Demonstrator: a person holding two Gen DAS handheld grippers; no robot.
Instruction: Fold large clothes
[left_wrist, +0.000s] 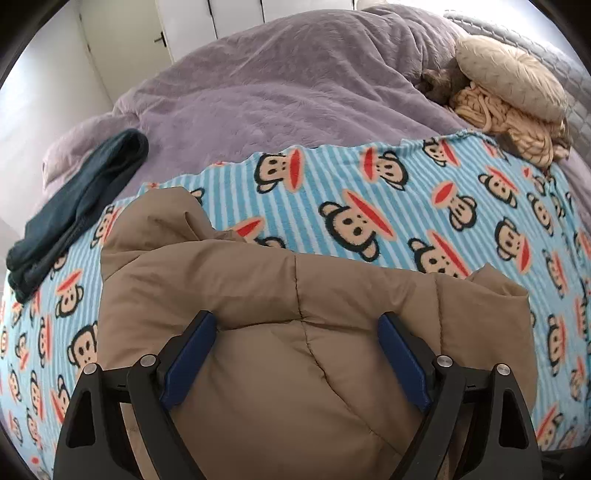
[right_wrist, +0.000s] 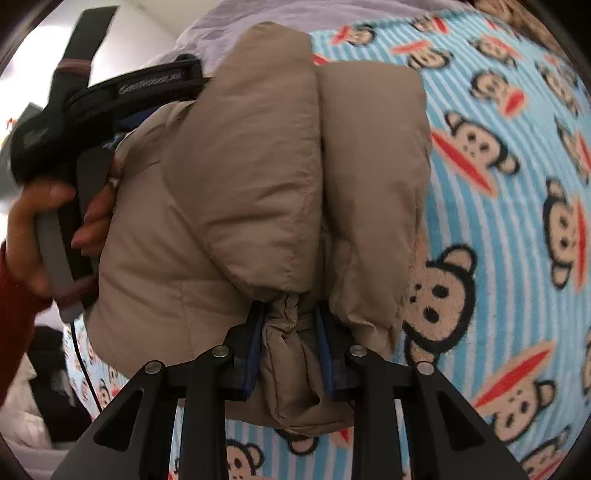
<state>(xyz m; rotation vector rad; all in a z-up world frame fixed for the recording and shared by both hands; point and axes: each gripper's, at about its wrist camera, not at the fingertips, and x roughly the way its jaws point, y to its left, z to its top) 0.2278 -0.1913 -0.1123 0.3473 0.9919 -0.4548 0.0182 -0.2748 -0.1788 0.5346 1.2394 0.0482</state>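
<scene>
A tan puffy jacket (left_wrist: 280, 332) lies bunched on a blue striped monkey-print blanket (left_wrist: 369, 192) on the bed. My left gripper (left_wrist: 297, 325) is open, its blue-padded fingers (left_wrist: 192, 354) spread over the jacket's bulk, touching or just above it. In the right wrist view the jacket (right_wrist: 258, 177) is folded into thick rolls. My right gripper (right_wrist: 291, 317) is shut on a bunched edge of the jacket. The left gripper's body (right_wrist: 74, 122) and the hand holding it show at the jacket's left side.
A dark teal folded garment (left_wrist: 77, 206) lies at the blanket's left edge. A purple duvet (left_wrist: 295, 85) covers the bed behind. Beige cushions and a knitted throw (left_wrist: 513, 103) sit at the far right. White wardrobe doors stand beyond the bed.
</scene>
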